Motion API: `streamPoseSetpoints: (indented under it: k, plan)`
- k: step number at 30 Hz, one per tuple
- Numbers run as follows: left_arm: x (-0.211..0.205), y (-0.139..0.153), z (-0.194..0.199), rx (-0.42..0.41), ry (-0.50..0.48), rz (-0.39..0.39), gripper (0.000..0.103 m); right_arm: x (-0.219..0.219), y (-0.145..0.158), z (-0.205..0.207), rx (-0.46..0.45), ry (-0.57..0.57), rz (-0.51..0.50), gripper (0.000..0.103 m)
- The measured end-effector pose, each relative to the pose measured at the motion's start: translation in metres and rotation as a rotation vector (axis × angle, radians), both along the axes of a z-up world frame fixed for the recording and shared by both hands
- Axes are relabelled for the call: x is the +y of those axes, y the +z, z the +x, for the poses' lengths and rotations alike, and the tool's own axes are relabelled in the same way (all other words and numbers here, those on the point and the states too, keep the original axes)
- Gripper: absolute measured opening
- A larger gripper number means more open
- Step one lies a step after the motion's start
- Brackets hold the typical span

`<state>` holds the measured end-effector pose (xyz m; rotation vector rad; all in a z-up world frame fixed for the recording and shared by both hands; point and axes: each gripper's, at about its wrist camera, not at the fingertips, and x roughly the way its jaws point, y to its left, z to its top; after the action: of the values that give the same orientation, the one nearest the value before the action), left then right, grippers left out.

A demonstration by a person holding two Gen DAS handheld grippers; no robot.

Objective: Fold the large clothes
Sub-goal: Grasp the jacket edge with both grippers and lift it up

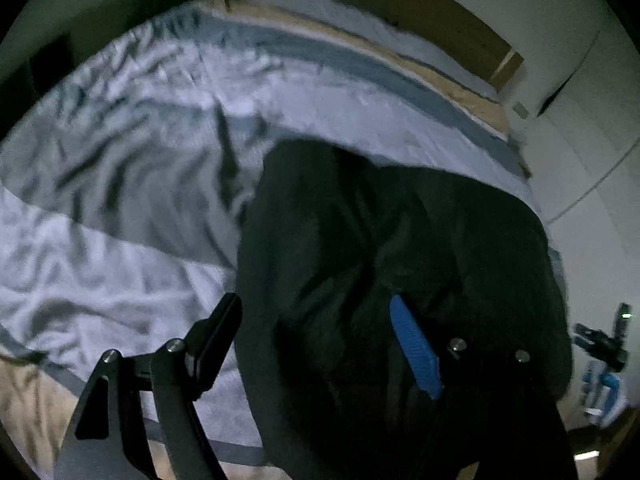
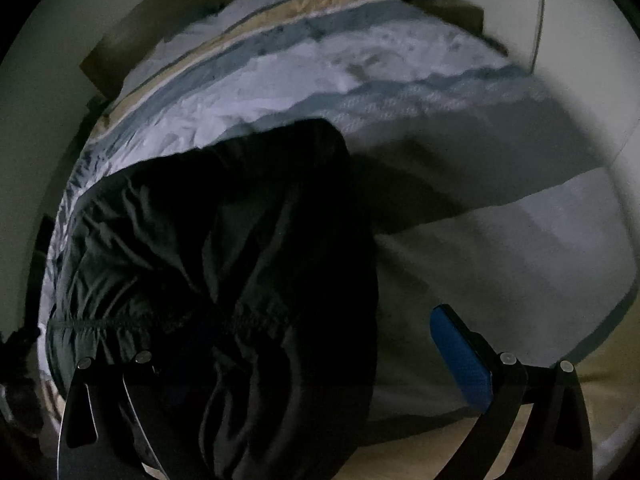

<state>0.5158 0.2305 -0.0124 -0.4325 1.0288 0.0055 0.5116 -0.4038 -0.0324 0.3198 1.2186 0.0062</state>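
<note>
**Dark clothes on the bed**

The dark clothes (image 1: 400, 264) lie in a crumpled heap on the bed (image 1: 120, 168), at its near edge. Both the left tongs (image 1: 316, 340) and the right tongs (image 2: 280, 360) hang over the heap, spread wide, pinching nothing.

Garment (image 1: 400, 264): black throughout, no print visible; gathered elastic band of the same black in the lower centre of the right wrist view.

Bedcover (image 1: 120, 184): white to pale lilac, crossed by grey-blue and tan stripes toward the upper part of both views.

Headboard (image 1: 360, 0): brown, at the top of the left wrist view.

Wall (image 1: 580, 80): off-white, upper right.

Left gripper (image 1: 316, 344): black arms, one blue ridged pad.

Right gripper (image 2: 280, 344): black arms, blue pad at lower right.
</note>
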Motion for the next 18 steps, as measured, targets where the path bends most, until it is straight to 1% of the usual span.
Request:
streamPoseSetpoints:
  k: [1,2,4,5,7,10,12,13,14,16,18]
  plan:
    - [0.003,-0.012,0.003,0.029,-0.012,-0.034,0.076,-0.002,-0.009,0.003,0.022,0.007,0.046,0.103]
    - [0.004,-0.022,0.006,0.052,-0.019,-0.048,0.076,-0.002,-0.015,0.004,0.035,0.010,0.070,0.103]
    - [0.004,-0.039,0.009,0.086,-0.020,-0.079,0.077,-0.003,-0.036,0.007,0.080,0.021,0.150,0.103]
    - [0.007,-0.052,0.011,0.112,-0.015,-0.124,0.078,-0.003,-0.044,0.008,0.094,0.020,0.175,0.103]
    - [0.009,-0.067,0.011,0.128,-0.020,-0.178,0.080,-0.005,-0.061,0.010,0.122,0.009,0.245,0.103]
    - [0.009,-0.083,0.016,0.141,-0.047,-0.227,0.084,-0.005,-0.085,0.013,0.156,0.011,0.325,0.103]
    - [0.011,-0.097,0.020,0.165,-0.056,-0.281,0.096,-0.004,-0.097,0.016,0.174,0.021,0.359,0.103]
    - [0.014,-0.107,0.023,0.179,-0.058,-0.317,0.099,-0.003,-0.103,0.018,0.184,0.026,0.380,0.103]
    - [0.016,-0.118,0.025,0.192,-0.059,-0.335,0.103,-0.002,-0.107,0.019,0.190,0.032,0.394,0.103]
    - [0.018,-0.132,0.024,0.193,-0.066,-0.376,0.103,0.000,-0.115,0.021,0.196,0.050,0.414,0.103]
    - [0.018,-0.139,0.022,0.182,-0.066,-0.409,0.103,0.002,-0.121,0.023,0.199,0.067,0.439,0.103]
